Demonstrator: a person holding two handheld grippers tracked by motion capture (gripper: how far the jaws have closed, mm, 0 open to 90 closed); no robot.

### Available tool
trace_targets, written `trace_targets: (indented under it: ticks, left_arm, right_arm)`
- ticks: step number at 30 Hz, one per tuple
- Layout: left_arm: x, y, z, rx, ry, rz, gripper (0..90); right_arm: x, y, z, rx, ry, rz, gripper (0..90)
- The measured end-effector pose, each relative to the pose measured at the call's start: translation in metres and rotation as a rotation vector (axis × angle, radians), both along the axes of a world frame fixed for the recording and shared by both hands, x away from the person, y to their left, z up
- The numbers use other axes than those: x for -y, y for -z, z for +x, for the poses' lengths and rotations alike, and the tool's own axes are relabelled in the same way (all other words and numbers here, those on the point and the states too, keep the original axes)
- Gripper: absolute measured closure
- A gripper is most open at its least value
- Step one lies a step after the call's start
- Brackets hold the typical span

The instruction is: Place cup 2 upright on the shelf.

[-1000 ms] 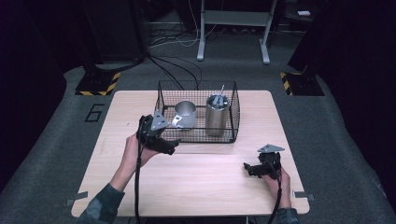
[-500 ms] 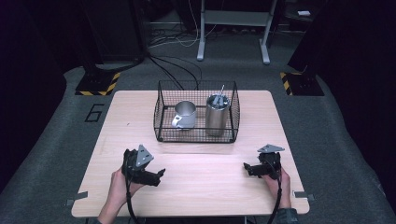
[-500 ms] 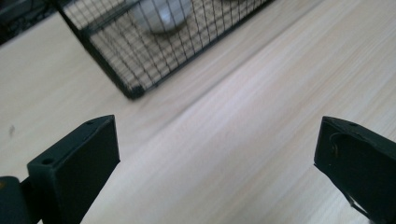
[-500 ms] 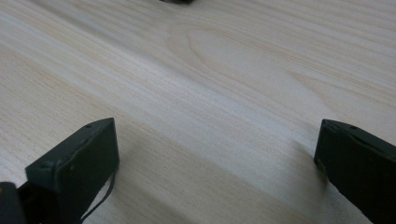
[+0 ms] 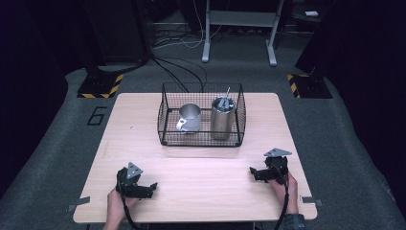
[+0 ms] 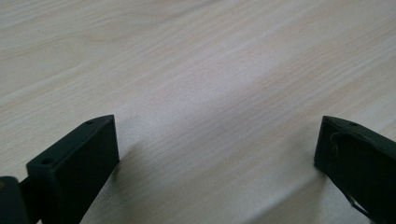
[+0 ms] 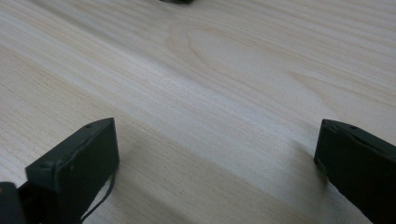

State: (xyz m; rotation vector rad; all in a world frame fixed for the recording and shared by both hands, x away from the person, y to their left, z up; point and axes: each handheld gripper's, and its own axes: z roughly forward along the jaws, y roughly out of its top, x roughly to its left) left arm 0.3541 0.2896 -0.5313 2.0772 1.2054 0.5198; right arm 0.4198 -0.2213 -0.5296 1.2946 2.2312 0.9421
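Observation:
A black wire basket (image 5: 201, 140) stands at the back middle of the wooden table (image 5: 201, 177). Inside it sit a metal mug (image 5: 189, 118) with its handle toward the front and a tall steel tumbler (image 5: 223, 118) with a straw. My left gripper (image 5: 152, 187) rests near the table's front left, held by a hand, open and empty. Its jaws stand wide apart over bare wood in the left gripper view (image 6: 217, 140). My right gripper (image 5: 253, 172) lies at the front right, also open and empty, jaws spread over bare wood in the right gripper view (image 7: 217, 140).
Grey carpet surrounds the table. Cables (image 5: 177, 72) run across the floor behind it toward a metal desk frame (image 5: 239, 28). Yellow-black striped plates (image 5: 100, 86) mark the floor at both back corners.
My left gripper has drawn back from beside the basket to the table's front left and settled there. The right gripper has stayed in place.

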Motion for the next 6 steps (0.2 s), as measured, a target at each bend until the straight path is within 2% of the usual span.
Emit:
trace_targets:
  ticks: [2,6]
  left_arm:
    - [0.0001,0.0005,0.001,0.01,-0.004,0.004,0.0]
    - [-0.0002,0.0003,0.002,-0.001,-0.002,-0.003,0.0]
  right_arm:
    - [-0.0001,0.0004,0.0,0.007,0.002,0.004,0.0]
    - [-0.0001,0.0004,0.0,0.007,0.002,0.005,0.0]
